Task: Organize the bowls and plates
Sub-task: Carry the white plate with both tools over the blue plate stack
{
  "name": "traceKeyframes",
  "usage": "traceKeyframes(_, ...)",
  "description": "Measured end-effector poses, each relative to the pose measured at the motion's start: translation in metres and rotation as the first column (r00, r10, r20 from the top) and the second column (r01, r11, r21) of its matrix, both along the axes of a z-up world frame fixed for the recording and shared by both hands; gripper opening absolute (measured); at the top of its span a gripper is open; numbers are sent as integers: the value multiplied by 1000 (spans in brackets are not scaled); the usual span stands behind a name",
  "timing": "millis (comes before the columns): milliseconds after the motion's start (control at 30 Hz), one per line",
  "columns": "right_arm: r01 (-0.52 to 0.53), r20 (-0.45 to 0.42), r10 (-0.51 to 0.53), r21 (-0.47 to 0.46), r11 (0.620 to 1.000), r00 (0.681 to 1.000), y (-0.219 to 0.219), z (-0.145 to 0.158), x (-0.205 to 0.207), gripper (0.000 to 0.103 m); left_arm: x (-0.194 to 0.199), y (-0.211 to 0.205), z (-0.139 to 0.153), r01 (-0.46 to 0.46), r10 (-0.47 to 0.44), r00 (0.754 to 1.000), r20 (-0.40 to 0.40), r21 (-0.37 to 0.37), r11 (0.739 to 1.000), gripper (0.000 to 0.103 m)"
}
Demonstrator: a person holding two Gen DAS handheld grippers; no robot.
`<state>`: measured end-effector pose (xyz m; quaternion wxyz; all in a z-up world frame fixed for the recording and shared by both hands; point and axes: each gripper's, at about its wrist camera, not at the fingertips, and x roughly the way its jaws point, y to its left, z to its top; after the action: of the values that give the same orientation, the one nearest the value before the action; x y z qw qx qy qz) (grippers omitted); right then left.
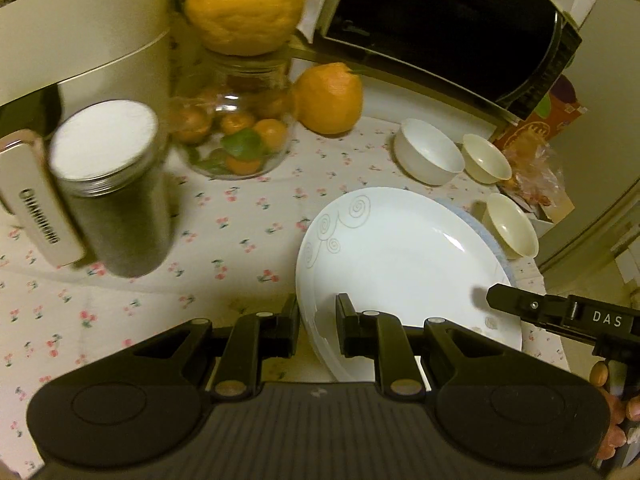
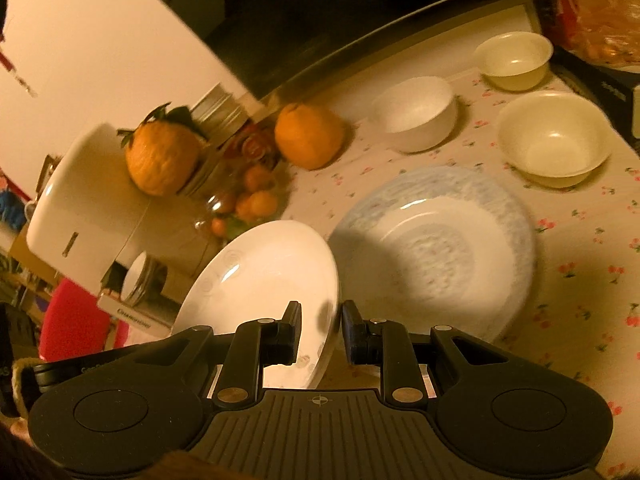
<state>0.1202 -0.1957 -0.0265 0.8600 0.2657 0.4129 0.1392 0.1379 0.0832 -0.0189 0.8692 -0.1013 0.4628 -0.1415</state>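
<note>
The work surface is a table covered by a cream cloth printed with small red cherries (image 1: 240, 216), lit by warm yellowish light. At its far edge stands a cream toaster oven with a dark glass door (image 1: 440, 24); a tall white appliance (image 1: 80, 20) rises at the left of the left wrist view.

Two plates are present. A round white plate with faint grey spiral markings (image 1: 400, 256) is held tilted above the cloth by both grippers. The left gripper (image 1: 318, 328) is clamped on the plate's near left rim, one finger on either side of the edge. The right gripper (image 2: 320, 332) pinches the opposite rim in the same way; in the left wrist view its black finger (image 1: 516, 304) enters from the right. The second plate, round with a mottled pale blue rim and white well (image 2: 440, 240), lies flat on the cloth just beyond and partly under the white plate.

Three bowls stand upright near the oven, apart from one another: one white bowl (image 2: 414, 112) and two cream bowls, the nearer (image 2: 554, 136) larger in view than the farther (image 2: 514, 60).

Two large orange citrus fruits are visible: one (image 1: 244, 4) sits atop a clear glass jar of small orange fruits (image 1: 232, 128); the other (image 1: 328, 98) rests on the cloth beside the jar. One cylindrical metal canister with a white lid (image 1: 112, 188) stands at the left. An orange printed box (image 1: 540, 120) sits at the right, behind the bowls.
</note>
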Motion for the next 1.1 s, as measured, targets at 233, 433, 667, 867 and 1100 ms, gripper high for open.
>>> traceKeyframes(233,36,-2,-36,-21,999,999,-21,-3,1,21,10,-24,-5,9,-9,1000,3,-2,1000,16)
traceKeyframes(433,69,-8,-70,-28,997,998,-37,-7,1,21,15,-44,-8,18,-18,1000,10,19,1000,17)
traceKeyframes(667,104,-10,-104,-35,994,995,-49,-8,4,22,19,-62,-14,19,-20,1000,14,49,999,16)
traceKeyframes(867,126,-20,-127,-44,991,992,-56,-13,6,22,21,-74,-16,17,-18,1000,25,73,997,16)
traceKeyframes(1100,145,-32,-147,-61,988,989,-61,-18,9,22,23,-87,-20,24,-29,999,41,108,994,16)
